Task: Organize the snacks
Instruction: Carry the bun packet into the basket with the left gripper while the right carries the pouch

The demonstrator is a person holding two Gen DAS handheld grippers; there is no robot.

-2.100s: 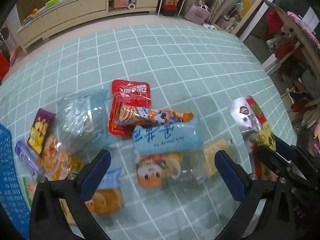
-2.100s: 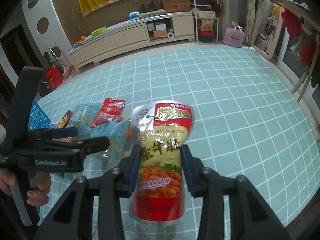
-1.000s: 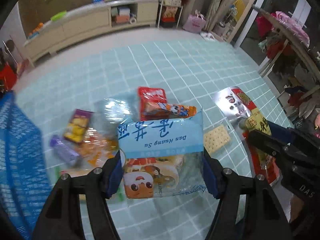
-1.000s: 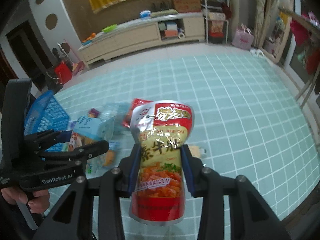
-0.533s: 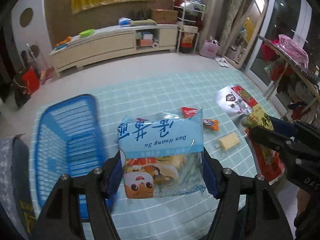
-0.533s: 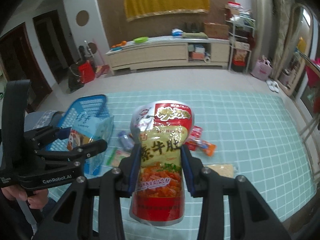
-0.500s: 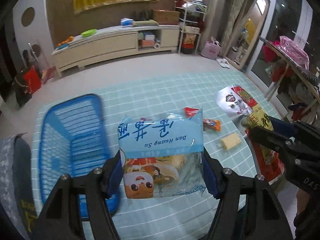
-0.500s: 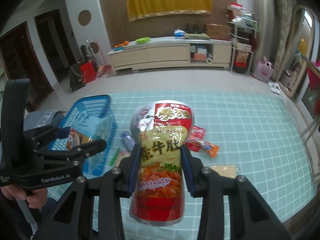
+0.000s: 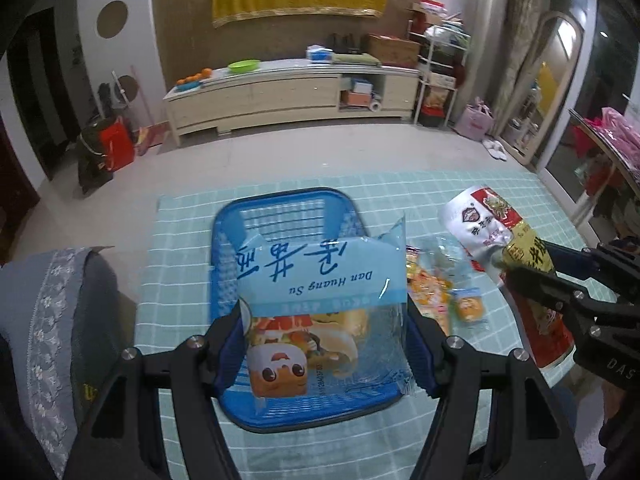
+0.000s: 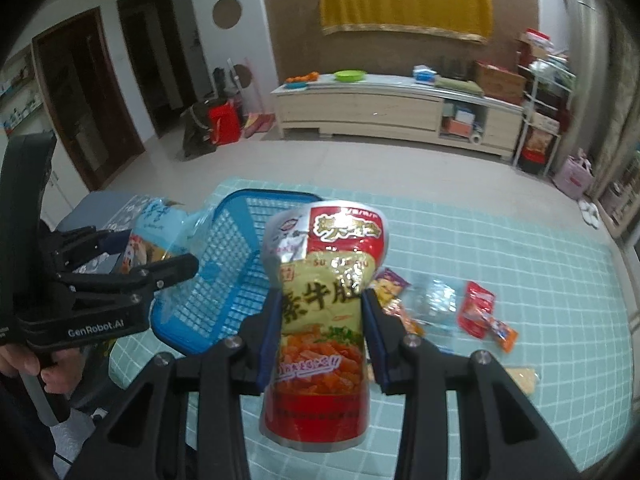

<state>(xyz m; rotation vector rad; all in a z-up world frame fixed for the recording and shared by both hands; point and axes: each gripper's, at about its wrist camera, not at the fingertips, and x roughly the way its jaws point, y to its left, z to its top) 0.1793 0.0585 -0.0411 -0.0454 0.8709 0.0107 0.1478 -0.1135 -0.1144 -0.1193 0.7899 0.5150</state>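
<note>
Left gripper [image 9: 326,336] clamped on a blue bag [image 9: 322,280] of small cakes, hanging above the near half of the blue basket [image 9: 280,204]. Right gripper [image 10: 322,328] clamped around the middle of a red-and-yellow pouch [image 10: 326,308], held just right of the basket, over the bench [image 10: 520,280]. More snacks [image 10: 482,316] loose on the bench to the right, among them a red packet and a pale cracker [image 10: 520,376] near the edge. Basket apparently empty inside, as far as visible past the bag. Likely step in hand: dropping both packs in. Risks from here: bag gripped low by its sides, top half free, so a release too far toward the near rim could leave it draped over the wall or sliding off toward the cushioned seat [image 9: 52,320] on the left. Pouch glossy and puffed with air, pinched only at the waist, so liable to slip or swing out. Both grippers close together over a light plastic basket: possible collision between them, or a nudge shoving the basket toward the bench's left edge. Fragile cakes also at risk of crushing from a tighter squeeze.
</note>
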